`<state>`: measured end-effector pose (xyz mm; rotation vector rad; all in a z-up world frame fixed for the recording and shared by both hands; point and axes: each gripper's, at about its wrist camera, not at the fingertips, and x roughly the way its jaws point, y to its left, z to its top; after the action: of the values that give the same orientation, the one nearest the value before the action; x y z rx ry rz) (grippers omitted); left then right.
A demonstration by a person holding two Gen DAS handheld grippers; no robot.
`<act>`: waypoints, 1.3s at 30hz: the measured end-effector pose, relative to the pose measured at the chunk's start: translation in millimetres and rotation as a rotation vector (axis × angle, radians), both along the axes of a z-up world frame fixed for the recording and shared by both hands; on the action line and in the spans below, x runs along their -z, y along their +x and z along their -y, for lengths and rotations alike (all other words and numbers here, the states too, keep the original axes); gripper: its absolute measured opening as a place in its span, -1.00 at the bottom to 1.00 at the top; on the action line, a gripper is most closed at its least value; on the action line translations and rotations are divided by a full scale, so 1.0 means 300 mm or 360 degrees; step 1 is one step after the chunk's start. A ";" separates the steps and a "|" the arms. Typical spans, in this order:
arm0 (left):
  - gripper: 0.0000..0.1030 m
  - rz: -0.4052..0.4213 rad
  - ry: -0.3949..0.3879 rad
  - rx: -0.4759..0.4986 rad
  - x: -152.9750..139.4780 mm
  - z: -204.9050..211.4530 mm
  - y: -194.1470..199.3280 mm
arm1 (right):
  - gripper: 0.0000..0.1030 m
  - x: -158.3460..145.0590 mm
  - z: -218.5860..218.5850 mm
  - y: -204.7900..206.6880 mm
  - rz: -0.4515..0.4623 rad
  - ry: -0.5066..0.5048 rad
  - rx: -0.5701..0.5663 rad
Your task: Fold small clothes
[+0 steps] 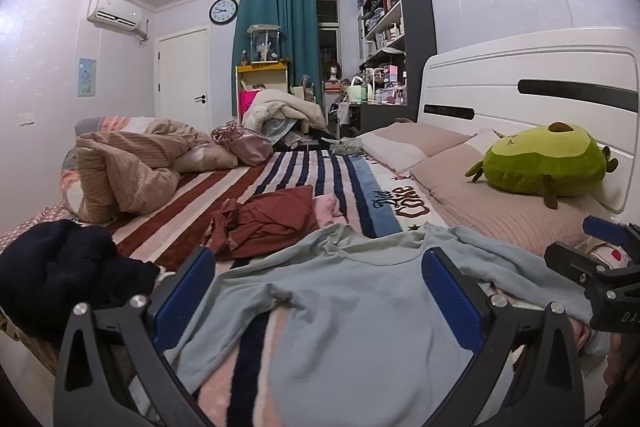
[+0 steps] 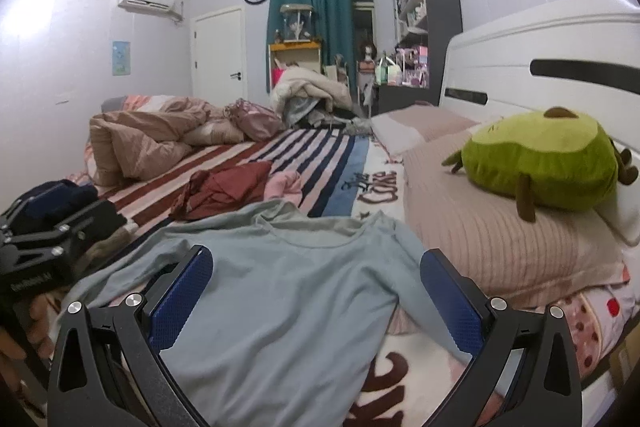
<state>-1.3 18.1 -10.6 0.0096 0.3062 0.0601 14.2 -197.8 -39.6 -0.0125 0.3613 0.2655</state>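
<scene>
Striped blanket [image 1: 320, 179] reads "Diet Coke" (partly legible).

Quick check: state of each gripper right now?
Left gripper: jaws open, holding nothing, above the light blue top.
Right gripper: jaws open, holding nothing.

A pale blue long-sleeved top [image 1: 348, 311] lies spread flat on the bed, neckline away, sleeves out; a crumpled red garment [image 1: 260, 223] sits beyond.
</scene>
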 end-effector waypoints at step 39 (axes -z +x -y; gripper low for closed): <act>-0.80 -0.0780 -0.0372 -0.0344 0.556 -0.639 -0.001 | 1.00 0.322 -0.228 0.111 -0.0345 -0.0017 -0.0173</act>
<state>-1.7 209.8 -177.5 -0.2444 0.8021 0.2381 47.4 -129.4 -136.4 -0.0142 0.5788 0.3740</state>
